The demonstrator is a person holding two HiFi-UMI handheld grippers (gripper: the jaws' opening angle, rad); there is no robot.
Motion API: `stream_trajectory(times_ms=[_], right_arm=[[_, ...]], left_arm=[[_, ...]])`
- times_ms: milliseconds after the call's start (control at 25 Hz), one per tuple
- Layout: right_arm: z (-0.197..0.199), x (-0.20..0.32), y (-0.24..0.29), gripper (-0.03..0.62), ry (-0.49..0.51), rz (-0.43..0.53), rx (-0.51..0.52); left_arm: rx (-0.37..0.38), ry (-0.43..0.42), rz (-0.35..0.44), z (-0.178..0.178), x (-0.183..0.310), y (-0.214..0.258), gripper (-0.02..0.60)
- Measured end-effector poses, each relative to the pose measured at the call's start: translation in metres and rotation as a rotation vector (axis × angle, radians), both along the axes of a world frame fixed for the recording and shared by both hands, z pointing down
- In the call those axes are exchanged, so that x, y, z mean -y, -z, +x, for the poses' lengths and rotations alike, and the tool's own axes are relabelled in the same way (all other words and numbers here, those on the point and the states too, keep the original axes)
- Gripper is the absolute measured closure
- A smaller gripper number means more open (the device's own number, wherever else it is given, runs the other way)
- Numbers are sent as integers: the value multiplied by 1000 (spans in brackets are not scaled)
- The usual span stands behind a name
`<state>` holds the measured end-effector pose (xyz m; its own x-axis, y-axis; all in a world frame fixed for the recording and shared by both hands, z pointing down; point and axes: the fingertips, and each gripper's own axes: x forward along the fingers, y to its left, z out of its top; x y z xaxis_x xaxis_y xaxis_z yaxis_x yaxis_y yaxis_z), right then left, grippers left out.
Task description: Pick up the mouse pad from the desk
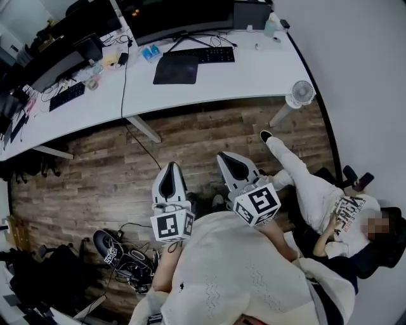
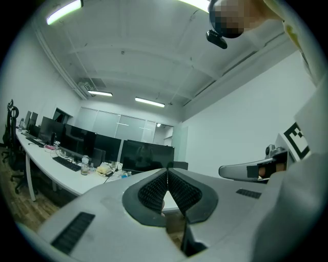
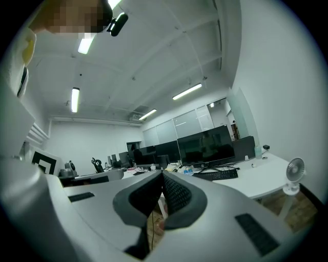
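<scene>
A brown wood-plank floor (image 1: 190, 146) is filling the middle of the head view. A long white curved desk (image 1: 254, 76) is running along its far edge and carrying a row of wide dark monitors (image 1: 184, 16). A seated person in pale trousers (image 1: 317, 197) is stretching a leg out at the right, clear of the way to the desk. A flat black keyboard (image 1: 200, 55) is lying below the monitors. The dark rectangular mouse pad (image 1: 176, 70) is resting flat just beside the keyboard's left end, near the desk's front edge, so it is probably reachable from the floor side. The white left gripper (image 1: 170, 169) and the white right gripper (image 1: 227, 157) are hanging side by side over the floor, well apart from the pad. Both are aiming roughly level toward the desk, likely as an approach. The ridged black pads (image 2: 154, 189) of each are pressing together with nothing between them, so both will need opening before any grasp.
</scene>
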<state>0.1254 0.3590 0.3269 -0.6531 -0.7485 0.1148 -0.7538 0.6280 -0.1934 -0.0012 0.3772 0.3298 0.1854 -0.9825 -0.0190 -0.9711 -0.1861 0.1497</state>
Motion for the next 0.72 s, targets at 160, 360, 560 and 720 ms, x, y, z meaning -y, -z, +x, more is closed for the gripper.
stream_trajectory(times_ms=[160, 360, 560, 720], right_arm=[[12, 12, -1, 594, -33, -7, 5], [12, 32, -2, 594, -55, -1, -6], [7, 59, -7, 594, -73, -4, -16], [-2, 84, -8, 594, -78, -9, -27]], left_arm=[[21, -29, -8, 10, 11, -2, 565], [19, -45, 5, 10, 34, -2, 565], [15, -61, -2, 4, 66, -9, 565], [7, -68, -1, -5, 95, -8, 565]])
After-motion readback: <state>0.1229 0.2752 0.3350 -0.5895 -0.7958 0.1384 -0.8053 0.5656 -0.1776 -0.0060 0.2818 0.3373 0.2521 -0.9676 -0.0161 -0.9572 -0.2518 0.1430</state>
